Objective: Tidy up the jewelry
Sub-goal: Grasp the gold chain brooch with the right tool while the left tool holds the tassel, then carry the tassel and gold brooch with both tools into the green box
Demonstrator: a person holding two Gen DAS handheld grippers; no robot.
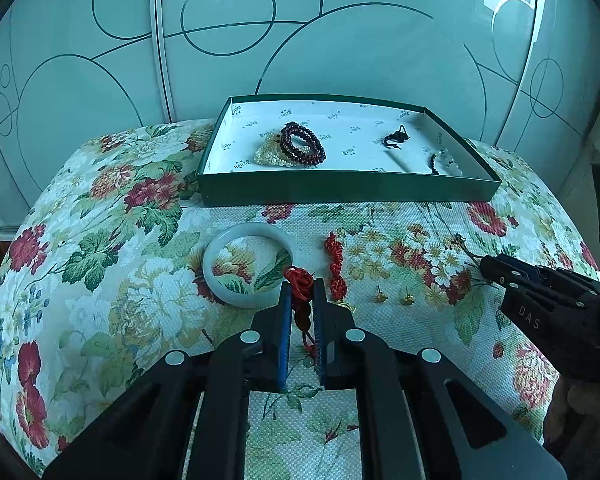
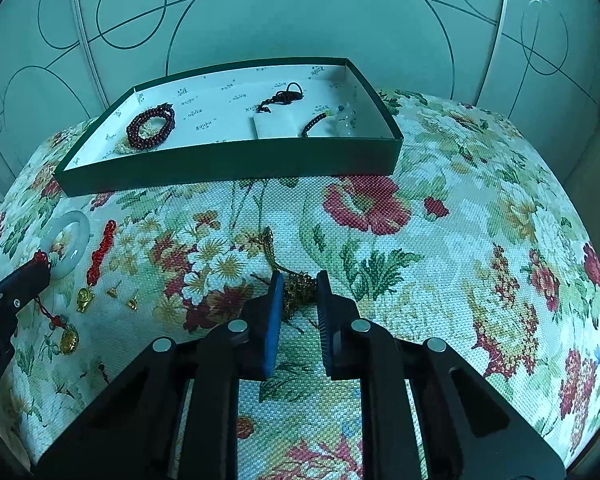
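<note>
Left tool [image 1: 302, 292]: clamped on a red knotted cord ornament [image 1: 300, 280], just beside a pale jade bangle [image 1: 247, 264] on the floral surface [image 1: 120, 300]. Right tool [image 2: 298, 288]: closed around a gold chain [image 2: 296, 288] lying on the surface. Far side: green box [image 1: 348, 190] holding a dark red bead bracelet [image 1: 304, 144]; a second red knotted ornament [image 1: 335, 264] and two gold studs [image 1: 392, 296] lie near.

Open cloth: right half of the floral bench [image 2: 480, 208] lies bare.
Back: green box [image 2: 236, 160] wall bars the far edge.
Left: white bangle [image 1: 247, 263], red knotted cord [image 1: 335, 264], gold studs [image 1: 392, 297] crowd together.
</note>
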